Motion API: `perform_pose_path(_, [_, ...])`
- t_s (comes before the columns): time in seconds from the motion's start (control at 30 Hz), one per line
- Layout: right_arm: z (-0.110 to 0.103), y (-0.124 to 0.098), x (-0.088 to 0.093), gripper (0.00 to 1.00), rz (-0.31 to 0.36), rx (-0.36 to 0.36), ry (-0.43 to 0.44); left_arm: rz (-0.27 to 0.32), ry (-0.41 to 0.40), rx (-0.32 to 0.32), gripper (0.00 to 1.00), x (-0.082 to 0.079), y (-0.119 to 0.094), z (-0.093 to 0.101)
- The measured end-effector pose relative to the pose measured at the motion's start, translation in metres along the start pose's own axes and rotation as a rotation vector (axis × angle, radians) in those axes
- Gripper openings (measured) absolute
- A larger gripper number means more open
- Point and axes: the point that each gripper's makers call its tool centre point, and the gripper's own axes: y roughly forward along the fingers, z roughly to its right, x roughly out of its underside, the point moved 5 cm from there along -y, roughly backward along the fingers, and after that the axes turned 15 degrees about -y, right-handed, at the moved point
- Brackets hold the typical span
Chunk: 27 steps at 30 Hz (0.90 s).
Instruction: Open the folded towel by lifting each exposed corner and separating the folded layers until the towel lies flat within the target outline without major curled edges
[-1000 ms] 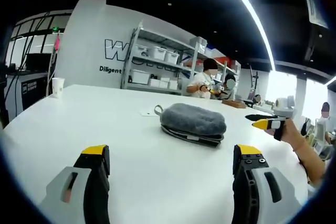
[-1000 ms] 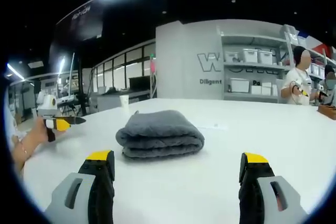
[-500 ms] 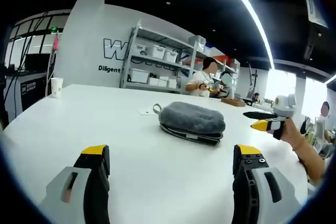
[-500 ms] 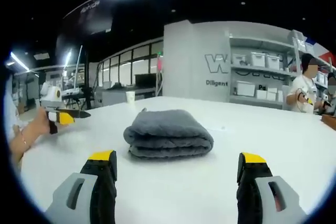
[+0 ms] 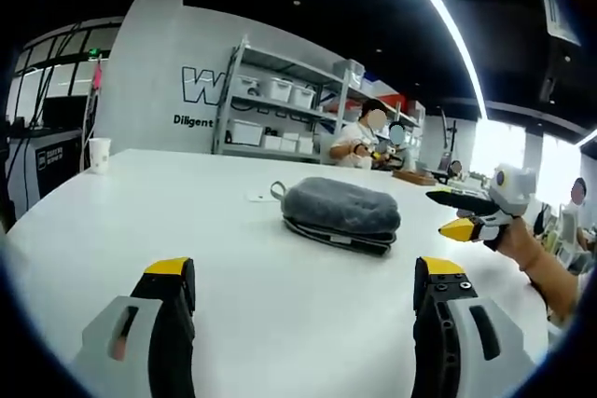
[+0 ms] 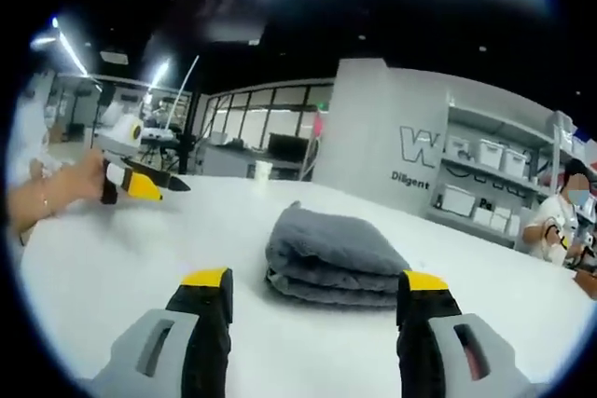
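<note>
Your right tongs (image 6: 312, 291), jaws apart, were nearer: towel (image 6: 338, 256) lay dead ahead at 12 o'clock. Left tongs (image 5: 303, 277), also apart and empty, sat farther back on the bench (image 5: 140, 212).

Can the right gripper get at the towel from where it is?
Probably yes. The right gripper is open and aimed at the folded towel, with bare table between them. The left gripper is off to the side, clear of the path.
</note>
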Motion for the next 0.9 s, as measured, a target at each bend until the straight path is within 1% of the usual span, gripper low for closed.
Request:
perform_pose_path(0.1, [-0.004, 0.002, -0.002, 0.63, 0.008, -0.007, -0.015, -0.003, 0.004, -0.003, 0.96, 0.0, 0.001, 0.0])
perform_pose_path(0.3, [-0.013, 0.009, -0.003, 0.62, -0.009, -0.01, -0.051, -0.017, 0.014, -0.006, 0.96, 0.002, 0.002, -0.001])
perform_pose_path(0.43, [-0.018, 0.015, -0.001, 0.6, -0.019, -0.015, -0.061, -0.015, 0.018, -0.005, 0.96, 0.001, 0.002, 0.0])
perform_pose_path(0.5, [-0.022, 0.016, -0.001, 0.54, -0.018, -0.03, -0.065, -0.014, 0.018, -0.006, 0.96, 0.001, 0.002, 0.0])
perform_pose_path(0.63, [-0.025, 0.02, -0.005, 0.51, -0.016, -0.018, -0.109, -0.014, 0.019, -0.008, 0.96, 0.001, 0.002, -0.001])
perform_pose_path(0.7, [-0.026, 0.023, -0.007, 0.43, -0.01, -0.019, -0.113, -0.016, 0.02, -0.01, 0.96, 0.001, 0.002, -0.001])
perform_pose_path(0.77, [-0.027, 0.032, -0.006, 0.35, -0.024, -0.017, -0.131, -0.018, 0.02, -0.013, 0.96, 0.002, 0.001, -0.001])
perform_pose_path(0.8, [-0.029, 0.033, -0.003, 0.34, -0.04, -0.014, -0.151, -0.019, 0.02, -0.014, 0.96, 0.002, 0.001, -0.001])
perform_pose_path(0.9, [-0.031, 0.035, 0.001, 0.35, -0.066, -0.014, -0.162, -0.018, 0.018, -0.011, 0.96, 0.002, 0.001, -0.001])
